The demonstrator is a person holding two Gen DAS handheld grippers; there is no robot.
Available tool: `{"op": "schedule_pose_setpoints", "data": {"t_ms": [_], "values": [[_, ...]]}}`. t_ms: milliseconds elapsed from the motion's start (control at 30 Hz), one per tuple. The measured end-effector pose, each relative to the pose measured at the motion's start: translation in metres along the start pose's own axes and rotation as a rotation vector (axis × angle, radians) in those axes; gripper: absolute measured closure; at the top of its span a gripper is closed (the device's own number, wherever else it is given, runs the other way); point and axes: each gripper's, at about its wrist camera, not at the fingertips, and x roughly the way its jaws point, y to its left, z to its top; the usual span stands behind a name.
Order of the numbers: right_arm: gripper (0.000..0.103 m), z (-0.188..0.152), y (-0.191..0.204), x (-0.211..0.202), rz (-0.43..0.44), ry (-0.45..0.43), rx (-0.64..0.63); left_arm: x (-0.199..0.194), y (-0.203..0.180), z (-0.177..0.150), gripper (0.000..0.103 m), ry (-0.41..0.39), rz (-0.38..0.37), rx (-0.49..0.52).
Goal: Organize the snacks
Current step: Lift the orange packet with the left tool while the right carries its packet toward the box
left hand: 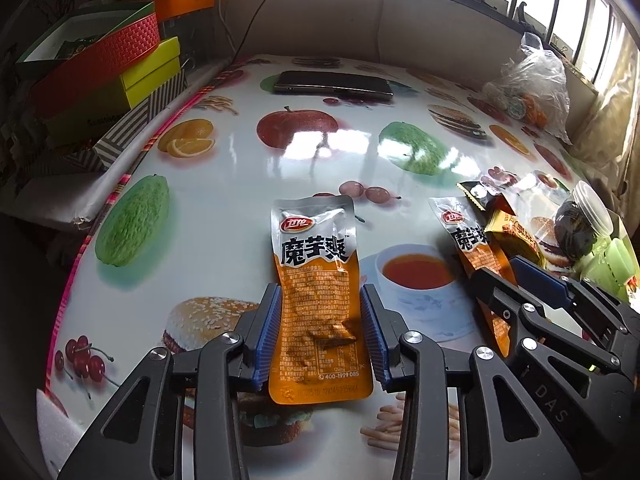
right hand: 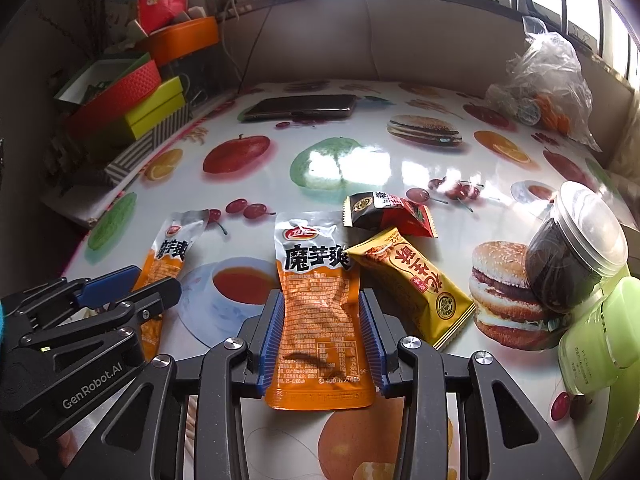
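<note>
Two matching orange-and-silver snack pouches are in the grippers over a fruit-print table [left hand: 240, 168]. In the left wrist view one pouch [left hand: 316, 276] lies lengthwise between the blue pads of my left gripper [left hand: 320, 292], which press on its two long edges. Its silver top points away from me. The second pouch [right hand: 316, 280] sits the same way in my right gripper [right hand: 320, 296], pads against both edges. Each gripper shows in the other's view: the left gripper [right hand: 156, 280] with its pouch [right hand: 170, 244], and the right gripper [left hand: 498, 270] with its pouch [left hand: 468, 240].
A yellow packet [right hand: 416, 292] and a black-and-red packet [right hand: 388, 216] lie just right of my right gripper. A tipped jar of dark contents [right hand: 572, 256] rests on a green container [right hand: 600, 336]. A phone [right hand: 304, 106], a plastic bag [right hand: 548, 92] and stacked boxes [right hand: 128, 96] line the far edges.
</note>
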Motion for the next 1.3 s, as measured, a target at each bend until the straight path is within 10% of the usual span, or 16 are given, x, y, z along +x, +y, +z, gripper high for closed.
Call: {"op": "schedule_pose_setpoints", "data": {"t_ms": [1300], "values": [[0.067, -0.013, -0.014, -0.096, 0.068, -0.087, 0.060, -0.079, -0.029, -0.013, 0.062, -0.098, -0.045, 0.056]]}}
